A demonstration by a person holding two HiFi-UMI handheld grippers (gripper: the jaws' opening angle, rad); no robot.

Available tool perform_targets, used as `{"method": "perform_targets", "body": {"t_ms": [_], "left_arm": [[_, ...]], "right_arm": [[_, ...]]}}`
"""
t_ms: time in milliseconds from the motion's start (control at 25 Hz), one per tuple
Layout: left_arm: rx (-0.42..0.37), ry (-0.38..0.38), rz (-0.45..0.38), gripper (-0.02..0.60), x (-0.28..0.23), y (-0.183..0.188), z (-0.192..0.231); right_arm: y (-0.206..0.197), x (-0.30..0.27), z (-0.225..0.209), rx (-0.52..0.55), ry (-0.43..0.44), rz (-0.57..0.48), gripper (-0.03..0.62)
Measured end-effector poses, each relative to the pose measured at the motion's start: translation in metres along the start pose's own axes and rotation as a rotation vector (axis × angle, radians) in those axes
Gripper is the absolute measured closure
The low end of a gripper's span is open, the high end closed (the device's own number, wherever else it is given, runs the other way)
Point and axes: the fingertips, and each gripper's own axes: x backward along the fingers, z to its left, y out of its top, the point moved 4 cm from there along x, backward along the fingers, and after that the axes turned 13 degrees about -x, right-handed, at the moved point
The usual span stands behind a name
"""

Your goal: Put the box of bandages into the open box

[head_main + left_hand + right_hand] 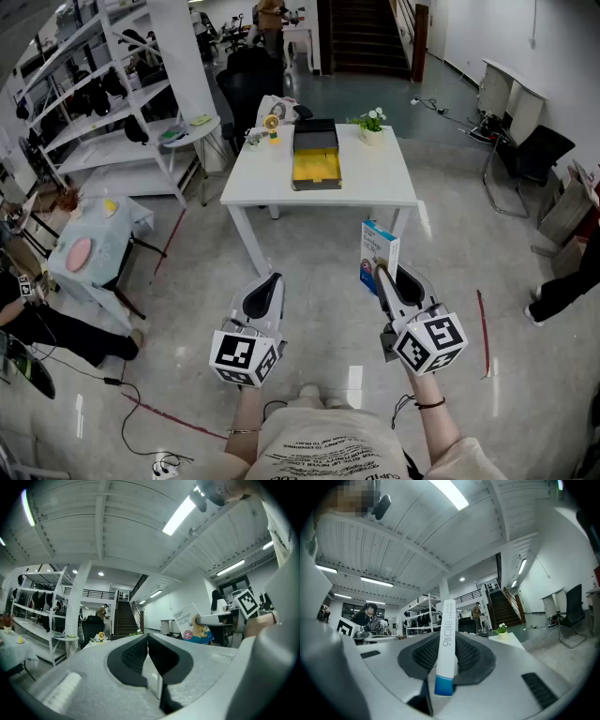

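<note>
White bench (pixel 375 183) ahead carries the open box (pixel 316 167), yellow inside, at its middle, while nearer, over the floor, L tool (pixel 267 284) has jaws closed on nothing and R tool (pixel 383 273) clamps the box of bandages (pixel 378 249) upright, short of the bench.

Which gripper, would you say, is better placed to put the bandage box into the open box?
Right. The right gripper clamps the bandage box; the left gripper is shut and empty. The open box lies ahead.
</note>
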Motion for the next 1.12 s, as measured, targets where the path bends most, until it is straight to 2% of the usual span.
{"method": "perform_targets", "body": {"t_ms": [440,760,1120], "left_arm": [[0.013,0.022,0.018,0.559,0.006,-0.003,-0.018],[0.009,0.040,0.031,0.559,0.009,-0.010,-0.012],[0.038,0.044,0.041,0.558,-0.025,-0.028,0.001]], "right_arm": [[-0.001,0.011,-0.013,-0.031,0.003,-0.009,0.507],[-0.007,0.000,-0.014,-0.056,0.023,-0.013,0.507],[-0.009,-0.023,-0.040,-0.060,-0.002,-0.005,0.505]]}}
